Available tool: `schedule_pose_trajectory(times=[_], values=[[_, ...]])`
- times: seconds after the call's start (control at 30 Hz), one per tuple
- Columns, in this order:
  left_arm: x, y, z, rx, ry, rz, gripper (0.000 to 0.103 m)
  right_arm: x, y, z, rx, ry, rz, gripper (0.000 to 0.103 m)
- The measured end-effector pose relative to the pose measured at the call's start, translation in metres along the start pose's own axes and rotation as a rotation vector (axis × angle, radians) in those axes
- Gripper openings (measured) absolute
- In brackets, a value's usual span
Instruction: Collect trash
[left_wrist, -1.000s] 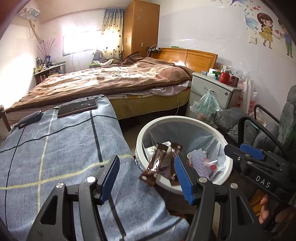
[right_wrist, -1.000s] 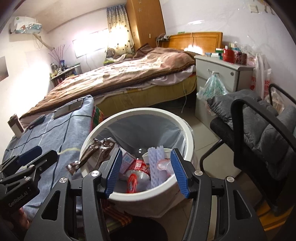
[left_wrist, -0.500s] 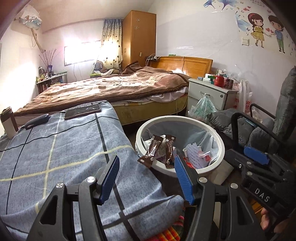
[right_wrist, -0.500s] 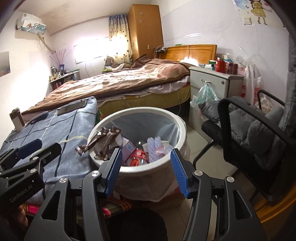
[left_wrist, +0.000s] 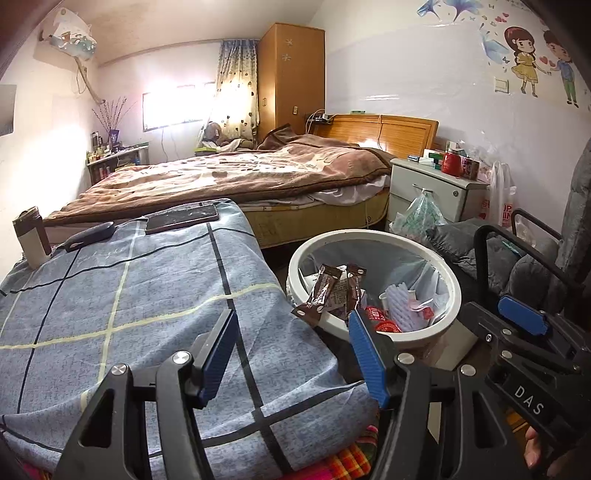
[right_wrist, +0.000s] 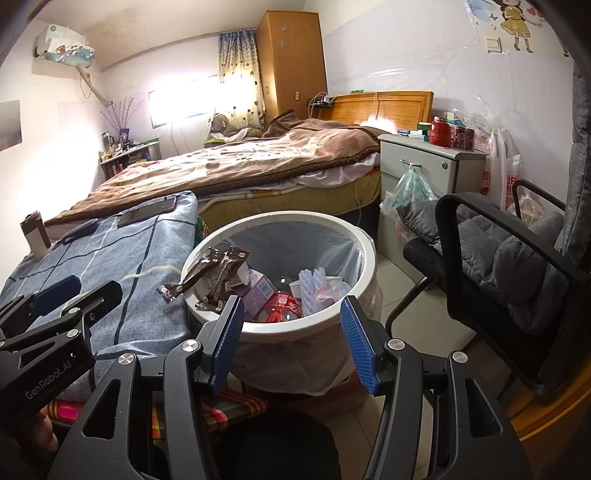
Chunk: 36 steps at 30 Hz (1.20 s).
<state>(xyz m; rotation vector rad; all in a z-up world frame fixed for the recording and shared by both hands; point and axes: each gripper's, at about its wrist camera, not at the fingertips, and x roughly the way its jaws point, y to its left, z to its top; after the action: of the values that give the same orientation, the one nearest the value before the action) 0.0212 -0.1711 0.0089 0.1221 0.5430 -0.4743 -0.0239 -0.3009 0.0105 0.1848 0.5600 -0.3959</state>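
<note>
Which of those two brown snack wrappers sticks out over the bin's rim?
The longer left-hand wrapper: its lower end pokes past the white bin rim toward the blue blanket. The other wrapper stays inside.

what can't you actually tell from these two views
- Bottom of the trash bin: both views, buried under the brown wrappers, red can and other trash.
- Print on the wrappers: too small.
- Floor under the blue checked cover: hidden by the cloth.
- Person: only fingertips at the frame edges.
- Left gripper and right gripper: open, empty.
</note>
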Motion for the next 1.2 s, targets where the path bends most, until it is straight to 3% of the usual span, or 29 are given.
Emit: schedule_pose_trajectory(times=[1.2], values=[[-0.0068,0.0050,-0.0015,-0.009,-0.006,0.020,0.065,-0.0036,0.0093,-0.0007,-0.004,-0.001,-0.001,0.056]])
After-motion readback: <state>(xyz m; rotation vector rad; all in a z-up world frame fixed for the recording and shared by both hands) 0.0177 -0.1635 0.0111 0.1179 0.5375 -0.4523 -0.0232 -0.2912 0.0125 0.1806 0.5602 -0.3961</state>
